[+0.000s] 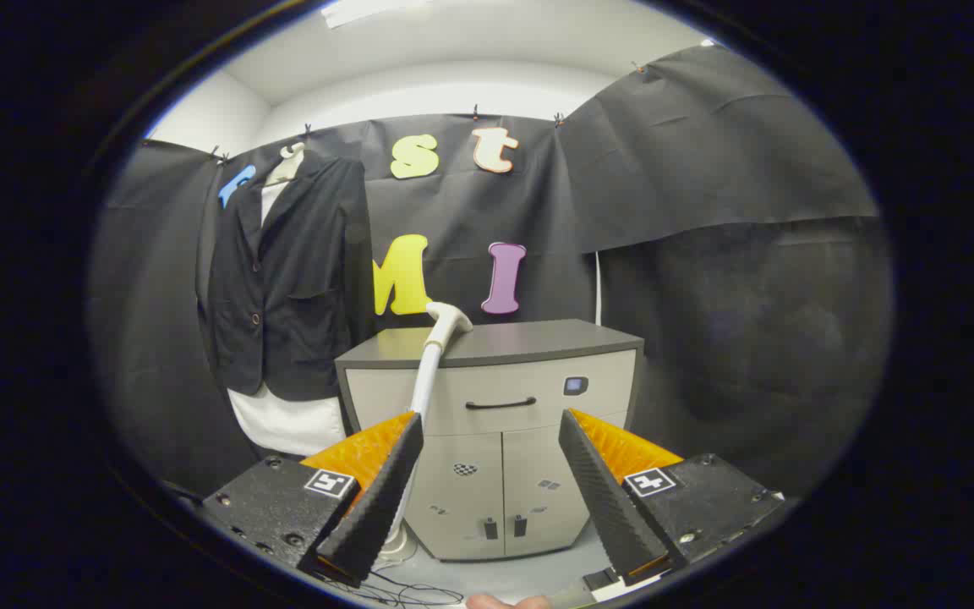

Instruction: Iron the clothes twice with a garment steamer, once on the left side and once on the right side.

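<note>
Two fingers of my gripper (491, 491) stand spread wide apart, pinching nothing, with open air between them. Through that gap I look straight at one cabinet (495, 440): grey top, pale front, one drawer with one dark handle (500, 403) and two lower doors, all closed, so I cannot tell what is inside. One small dark panel (574, 386) sits at the drawer's right end.

One garment steamer (429, 364) stands just ahead of my left finger. Its white hose rises from a base on the floor (495, 579), partly hidden behind that finger, up along the cabinet's left front, and its head (448, 317) leans against the front edge of the cabinet top. My fingers are apart from it, not touching.

One dark jacket (288, 279) hangs on the booth wall (707, 169) beyond and to the left of the steamer, over one white garment (288, 423) whose hem shows below it. The jacket's lower right edge is just beside the cabinet's left corner.

Open room lies to the right of the cabinet, where the wall cloth hangs bare, and above the cabinet top. Several thin dark cables (402, 592) trail on the floor beneath my left finger. One hand (508, 602) shows below, between the fingers.
</note>
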Demonstrator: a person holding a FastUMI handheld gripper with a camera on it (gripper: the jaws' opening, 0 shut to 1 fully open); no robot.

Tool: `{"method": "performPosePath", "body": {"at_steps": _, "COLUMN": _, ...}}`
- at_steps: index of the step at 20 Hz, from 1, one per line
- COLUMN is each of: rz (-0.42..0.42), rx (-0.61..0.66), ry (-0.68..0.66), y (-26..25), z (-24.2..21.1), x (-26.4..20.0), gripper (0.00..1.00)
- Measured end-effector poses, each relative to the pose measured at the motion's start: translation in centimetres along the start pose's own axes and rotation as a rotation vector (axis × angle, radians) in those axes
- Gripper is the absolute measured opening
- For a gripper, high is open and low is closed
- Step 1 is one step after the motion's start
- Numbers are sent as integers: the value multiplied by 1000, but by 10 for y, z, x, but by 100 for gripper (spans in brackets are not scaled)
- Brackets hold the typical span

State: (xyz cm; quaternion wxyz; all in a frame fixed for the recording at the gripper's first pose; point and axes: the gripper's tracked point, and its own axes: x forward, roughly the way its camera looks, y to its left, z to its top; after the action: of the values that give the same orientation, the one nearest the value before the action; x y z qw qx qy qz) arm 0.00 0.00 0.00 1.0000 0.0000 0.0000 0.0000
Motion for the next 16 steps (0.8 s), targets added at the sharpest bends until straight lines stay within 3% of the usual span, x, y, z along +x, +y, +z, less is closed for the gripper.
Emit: {"method": "performPosePath", "body": {"at_steps": 16, "rz": -22, "rx": -17, "ry": 1, "y": 12, "z": 6, "x": 10, "gripper": 100}}
